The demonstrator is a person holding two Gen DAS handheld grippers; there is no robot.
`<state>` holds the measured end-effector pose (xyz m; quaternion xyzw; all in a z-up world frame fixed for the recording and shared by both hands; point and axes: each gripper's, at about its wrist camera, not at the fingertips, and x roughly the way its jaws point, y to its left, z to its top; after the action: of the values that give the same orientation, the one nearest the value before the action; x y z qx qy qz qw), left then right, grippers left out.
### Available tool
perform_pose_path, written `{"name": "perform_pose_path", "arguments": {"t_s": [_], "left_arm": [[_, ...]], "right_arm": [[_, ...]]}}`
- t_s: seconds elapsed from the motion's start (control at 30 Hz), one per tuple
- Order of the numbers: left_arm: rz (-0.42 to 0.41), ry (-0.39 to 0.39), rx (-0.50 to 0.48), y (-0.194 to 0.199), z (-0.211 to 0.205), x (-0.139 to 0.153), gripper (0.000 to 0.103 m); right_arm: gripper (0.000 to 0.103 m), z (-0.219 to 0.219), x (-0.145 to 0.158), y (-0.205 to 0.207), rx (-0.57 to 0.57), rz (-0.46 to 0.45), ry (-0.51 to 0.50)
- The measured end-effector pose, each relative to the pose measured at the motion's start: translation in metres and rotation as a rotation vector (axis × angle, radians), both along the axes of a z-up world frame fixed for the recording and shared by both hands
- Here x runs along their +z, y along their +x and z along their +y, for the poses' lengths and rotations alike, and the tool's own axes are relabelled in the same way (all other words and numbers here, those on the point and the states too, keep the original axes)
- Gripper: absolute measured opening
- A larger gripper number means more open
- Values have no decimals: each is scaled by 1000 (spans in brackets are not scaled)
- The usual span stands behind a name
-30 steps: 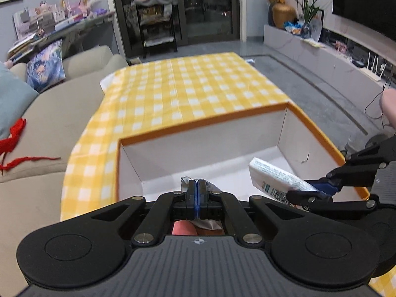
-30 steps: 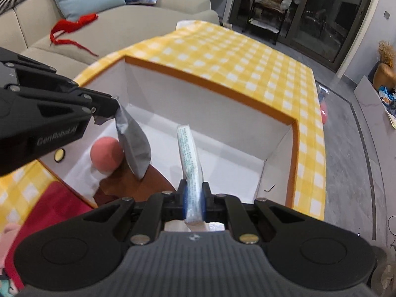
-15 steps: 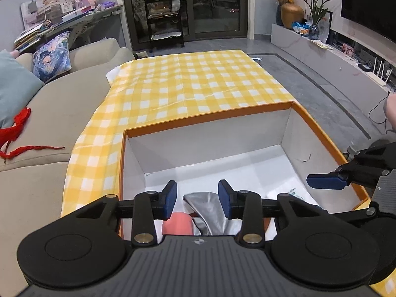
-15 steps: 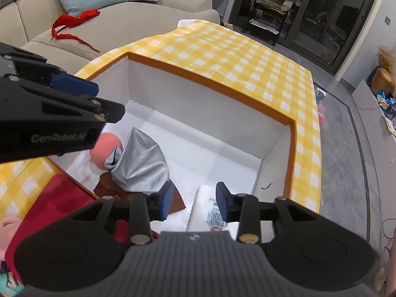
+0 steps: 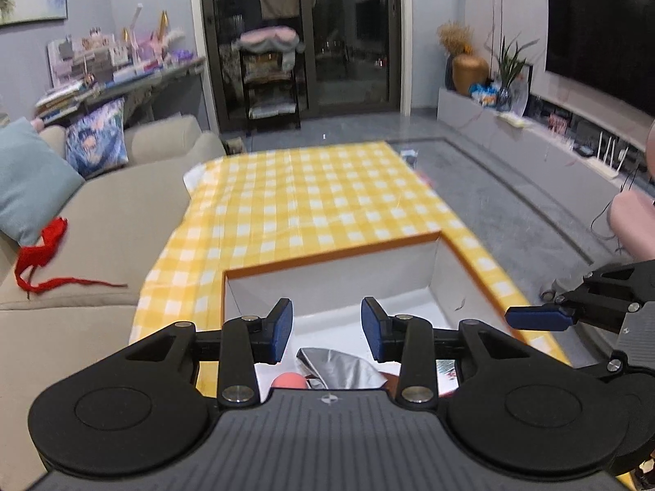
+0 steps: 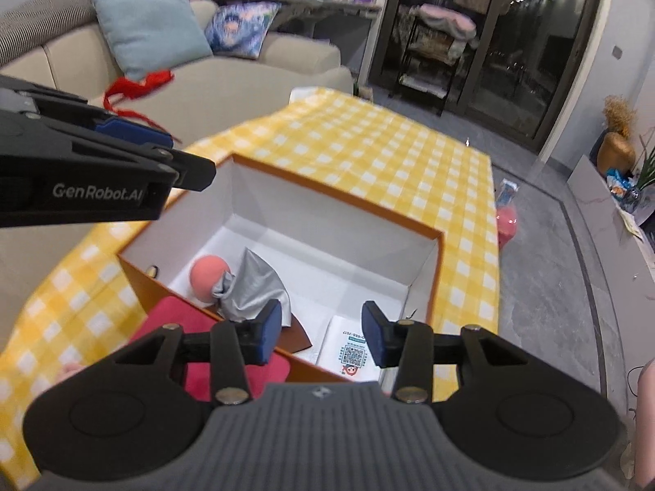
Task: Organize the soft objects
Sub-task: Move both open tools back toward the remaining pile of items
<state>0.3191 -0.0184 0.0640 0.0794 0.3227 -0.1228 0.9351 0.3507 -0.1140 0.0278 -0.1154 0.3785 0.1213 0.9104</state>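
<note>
An orange box with white inside [image 6: 327, 221] stands on the yellow checked table [image 5: 311, 200]. In it lie a silver pouch [image 6: 256, 286], a pink ball [image 6: 206, 276], a brown piece [image 6: 297, 337] and a white tissue pack [image 6: 350, 354]. The pouch [image 5: 342, 366] and the ball [image 5: 288, 380] also show in the left wrist view. My left gripper [image 5: 327, 329] is open and empty above the box's near side. My right gripper [image 6: 321, 337] is open and empty above the tissue pack.
A red cloth [image 6: 213, 347] lies on the table in front of the box. A beige sofa [image 5: 94, 221] with cushions and a red ribbon [image 5: 41, 249] is on the left. A pink object [image 6: 505, 223] lies on the floor at the right.
Both grippers have opened, dropping the silver pouch and the tissue pack into the box. Both have since risen and drawn back from the box.
</note>
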Motion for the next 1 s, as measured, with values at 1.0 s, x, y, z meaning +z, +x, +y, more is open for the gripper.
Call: {"name": "perform_pose_path", "arguments": {"t_s": [1.0], "left_arm": [[-52,-161,23,-222,29,-24,46]], "right_arm": [[45,-18,-7,-262,-158,-127,177]]}}
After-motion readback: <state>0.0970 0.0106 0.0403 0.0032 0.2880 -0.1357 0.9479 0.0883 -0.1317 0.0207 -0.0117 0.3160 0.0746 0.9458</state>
